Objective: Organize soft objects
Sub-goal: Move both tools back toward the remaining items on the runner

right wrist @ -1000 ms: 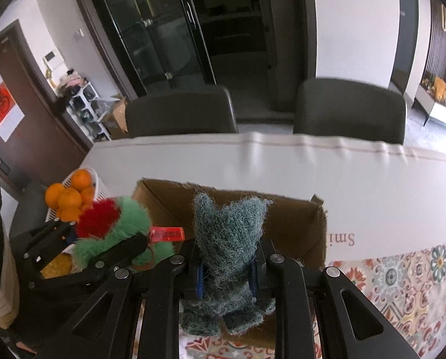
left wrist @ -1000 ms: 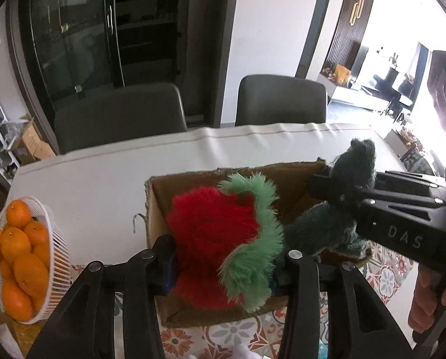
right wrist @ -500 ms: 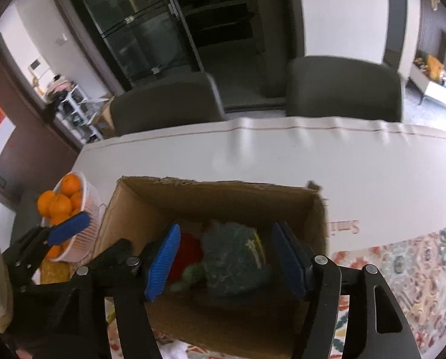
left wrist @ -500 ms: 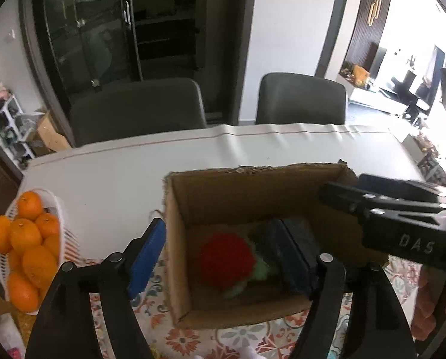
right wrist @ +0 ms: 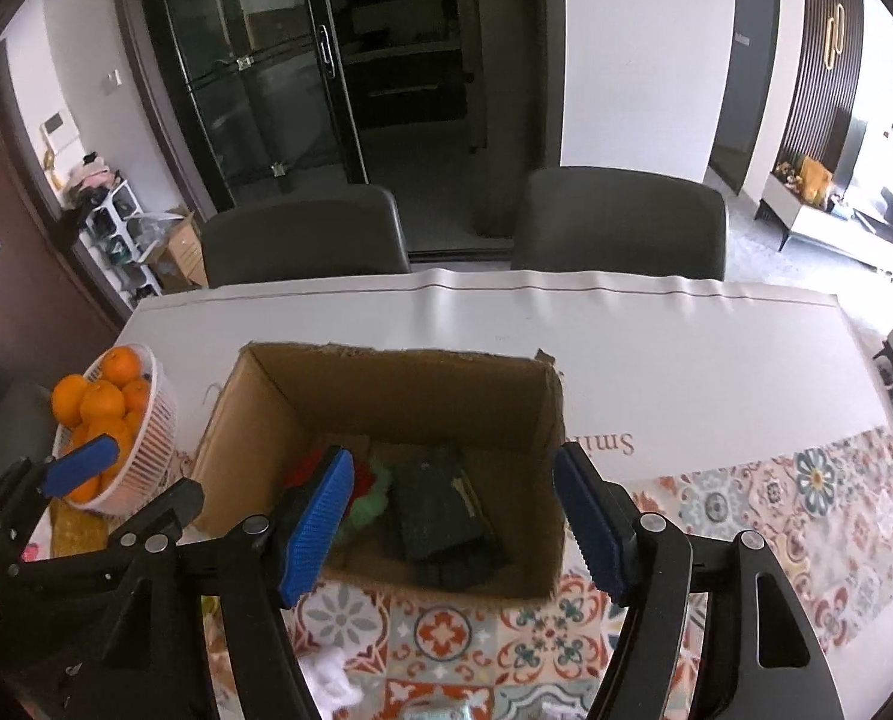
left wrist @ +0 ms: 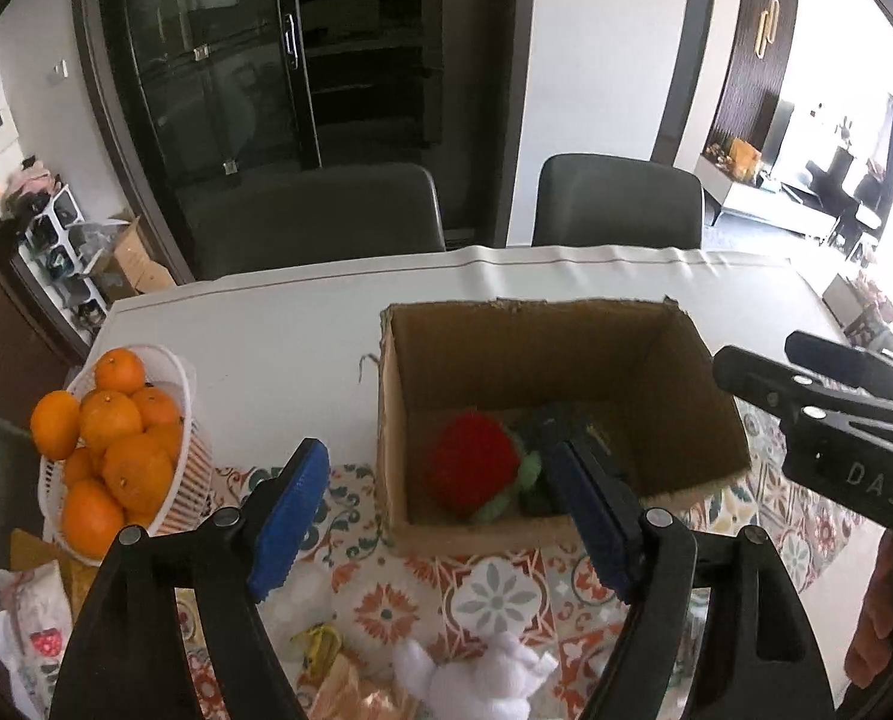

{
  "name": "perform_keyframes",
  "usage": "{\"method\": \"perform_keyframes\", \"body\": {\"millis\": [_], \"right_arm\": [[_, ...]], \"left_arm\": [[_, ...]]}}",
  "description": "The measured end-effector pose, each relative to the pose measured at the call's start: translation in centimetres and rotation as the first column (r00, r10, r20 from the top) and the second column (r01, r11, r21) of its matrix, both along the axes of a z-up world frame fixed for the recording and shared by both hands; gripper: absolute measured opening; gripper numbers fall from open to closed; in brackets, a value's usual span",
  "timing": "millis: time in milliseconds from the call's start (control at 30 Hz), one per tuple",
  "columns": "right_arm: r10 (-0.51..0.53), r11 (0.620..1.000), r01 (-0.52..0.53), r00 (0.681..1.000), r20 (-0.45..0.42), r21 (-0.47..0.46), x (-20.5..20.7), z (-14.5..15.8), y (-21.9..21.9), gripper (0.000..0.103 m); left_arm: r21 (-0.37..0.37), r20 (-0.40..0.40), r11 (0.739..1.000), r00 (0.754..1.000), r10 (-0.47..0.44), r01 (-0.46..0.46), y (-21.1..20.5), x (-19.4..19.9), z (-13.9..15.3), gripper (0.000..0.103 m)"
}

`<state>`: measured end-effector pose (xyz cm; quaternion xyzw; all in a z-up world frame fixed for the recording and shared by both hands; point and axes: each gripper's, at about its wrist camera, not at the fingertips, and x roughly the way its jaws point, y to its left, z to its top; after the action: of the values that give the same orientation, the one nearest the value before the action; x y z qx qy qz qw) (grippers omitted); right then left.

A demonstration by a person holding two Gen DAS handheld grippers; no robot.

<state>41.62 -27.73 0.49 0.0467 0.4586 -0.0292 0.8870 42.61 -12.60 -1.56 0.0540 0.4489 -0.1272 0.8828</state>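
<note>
Both toys dropped: red-and-green plush toy (left wrist: pixel 476 474) and dark green plush toy (right wrist: pixel 440 504) lying side by side on the floor of the cardboard box (left wrist: pixel 542 348). Left gripper (left wrist: pixel 440 516) and right gripper (right wrist: pixel 452 519) both gaping wide with nothing between the fingers, jaws just opened further.

To finish the release well: lift straight up and clear of the box walls before swinging away, so no blue pad snags plush or tips the cardboard. Next likely target the white plush toy (left wrist: pixel 488 678) on the patterned desk (left wrist: pixel 386 588) just in front of the box, though only partly in view, so shape hard to judge.

Against a second ago: toys then pinched above the box, one per gripper; now released and inside, with both cameras pulled back and higher. Basket of oranges (left wrist: pixel 110 450) unmoved.
</note>
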Motion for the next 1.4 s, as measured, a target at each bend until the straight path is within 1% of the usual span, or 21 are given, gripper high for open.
{"method": "perform_keyframes", "body": {"millis": [200, 433, 733, 933, 1133, 1233, 1400], "right_arm": [[-0.009, 1.000, 0.009, 1.000, -0.020, 0.007, -2.6, 0.7, 0.1, 0.070], [-0.003, 1.000, 0.005, 0.999, -0.053, 0.027, -5.0, -0.3, 0.6, 0.070], [0.000, 0.999, 0.005, 0.994, -0.113, 0.042, -7.9, -2.5, 1.1, 0.070], [-0.006, 0.999, 0.012, 0.987, -0.158, 0.038, -9.2, -4.1, 1.6, 0.070], [-0.006, 0.999, 0.016, 0.977, -0.215, 0.044, -10.3, -6.3, 1.9, 0.070], [-0.003, 0.999, 0.016, 0.968, -0.252, 0.051, -10.7, -7.7, 1.9, 0.070], [0.007, 0.997, 0.016, 0.951, -0.310, 0.072, -11.1, -9.9, 1.8, 0.070]], "left_arm": [[0.020, -0.003, 0.999, 1.000, -0.026, 0.026, 0.4, -2.8, 0.7, 0.078], [0.043, -0.034, 0.998, 0.999, -0.039, 0.040, 0.7, -5.7, 0.4, 0.078], [0.031, -0.129, 0.998, 0.991, -0.048, 0.053, 1.5, -9.0, -2.5, 0.078], [0.027, -0.193, 0.998, 0.980, -0.047, 0.053, 1.9, -9.8, -4.2, 0.078], [0.034, -0.264, 0.998, 0.963, -0.049, 0.060, 2.2, -10.3, -6.5, 0.078], [0.050, -0.288, 0.997, 0.956, -0.045, 0.062, 2.2, -10.5, -7.5, 0.078], [0.054, -0.345, 0.996, 0.937, -0.050, 0.073, 2.1, -10.6, -9.3, 0.078]]}}
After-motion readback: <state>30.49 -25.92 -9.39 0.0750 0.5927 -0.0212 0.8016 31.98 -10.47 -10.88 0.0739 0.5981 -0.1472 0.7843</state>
